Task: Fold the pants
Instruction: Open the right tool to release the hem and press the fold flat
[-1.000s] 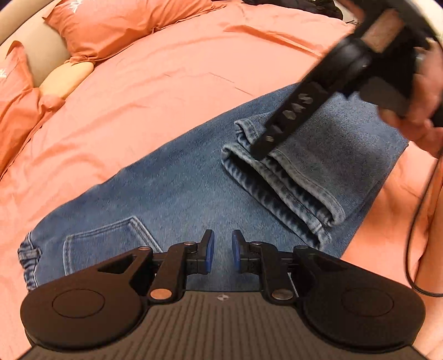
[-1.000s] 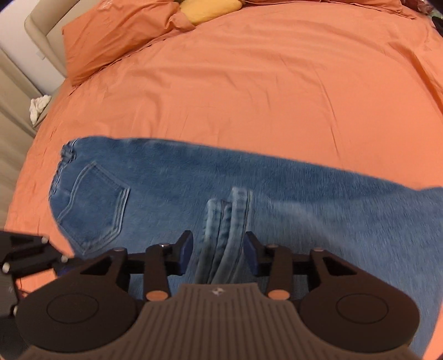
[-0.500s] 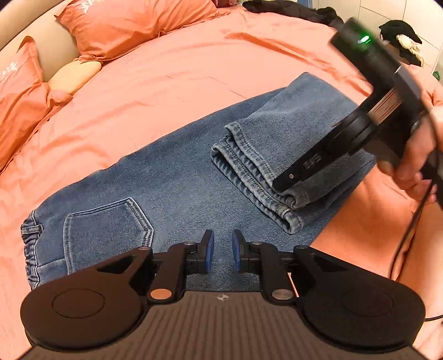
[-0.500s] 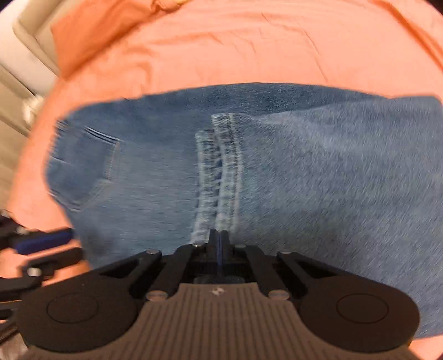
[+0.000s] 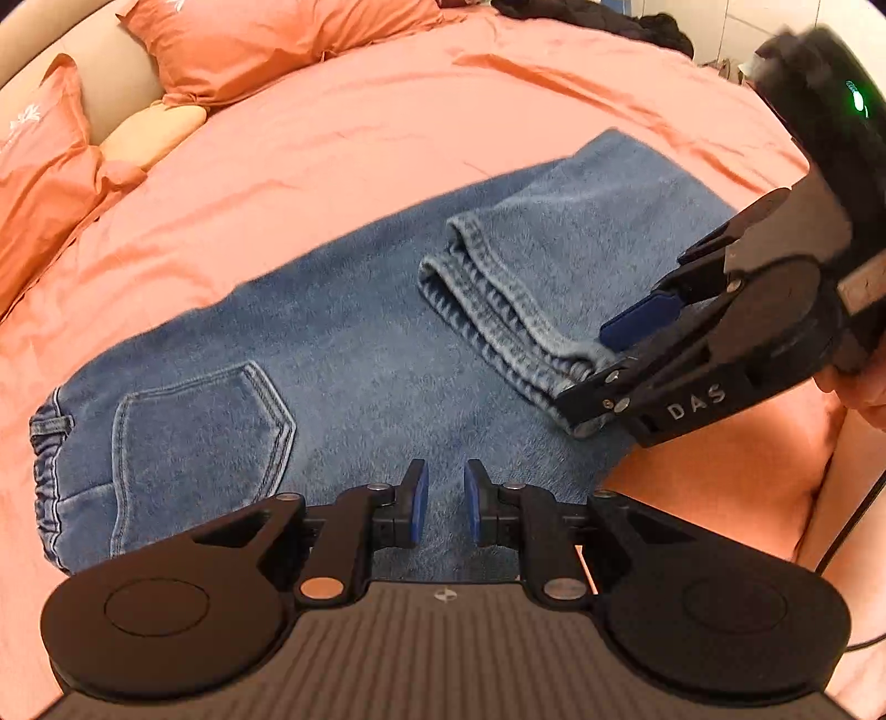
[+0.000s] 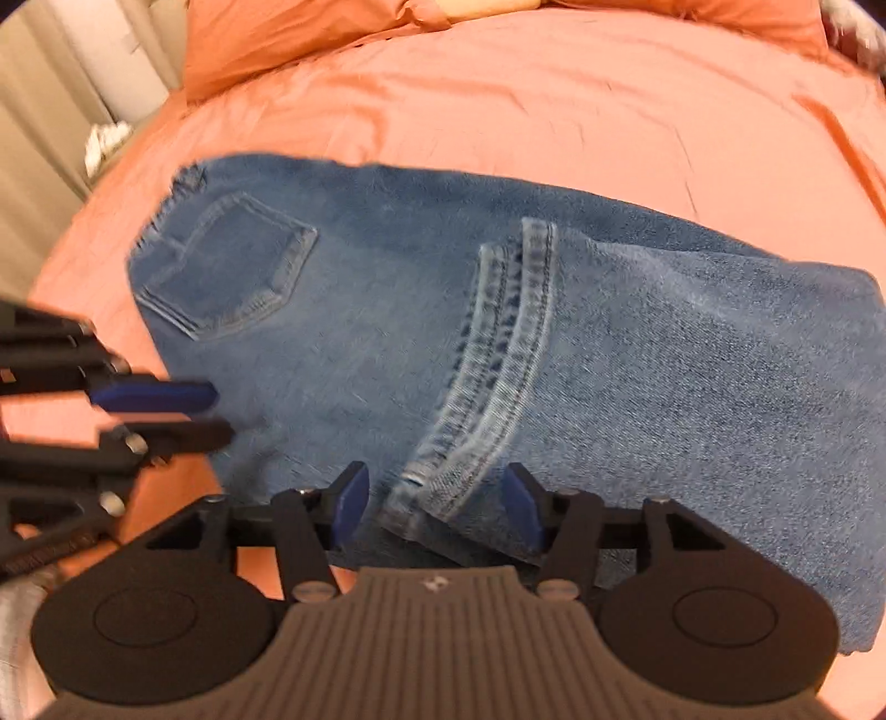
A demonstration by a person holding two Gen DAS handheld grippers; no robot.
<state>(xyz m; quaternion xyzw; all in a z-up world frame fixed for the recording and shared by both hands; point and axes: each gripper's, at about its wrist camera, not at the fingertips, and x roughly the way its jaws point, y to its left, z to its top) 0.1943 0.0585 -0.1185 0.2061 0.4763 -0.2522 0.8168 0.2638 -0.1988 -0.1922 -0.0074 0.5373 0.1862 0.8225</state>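
Blue jeans (image 5: pixel 343 354) lie flat on the orange bed, back pocket (image 5: pixel 199 432) up and waistband at the left. The leg ends are folded back over the thighs, so the hems (image 5: pixel 498 310) rest mid-pants. My right gripper (image 5: pixel 603 365) is at the near corner of the hems (image 6: pixel 498 343). Its jaws are opening, with that corner lying loose between them in the right wrist view (image 6: pixel 437 493). My left gripper (image 5: pixel 446 487) hovers over the jeans' near edge, a narrow gap between its pads and nothing in it. It also shows at the left as gripper (image 6: pixel 219 415).
Orange pillows (image 5: pixel 266 44) and a yellow cushion (image 5: pixel 149 130) lie at the head of the bed. Dark clothes (image 5: pixel 598 16) sit at the far edge. A person's hand (image 5: pixel 864 393) holds the right gripper, and a black cable (image 5: pixel 853 526) hangs by the bed's right edge.
The right gripper carried the hems over the pants, was shut on them half a second ago, and now its jaws stand apart with the hems lying on the jeans. The left gripper shifted slightly.
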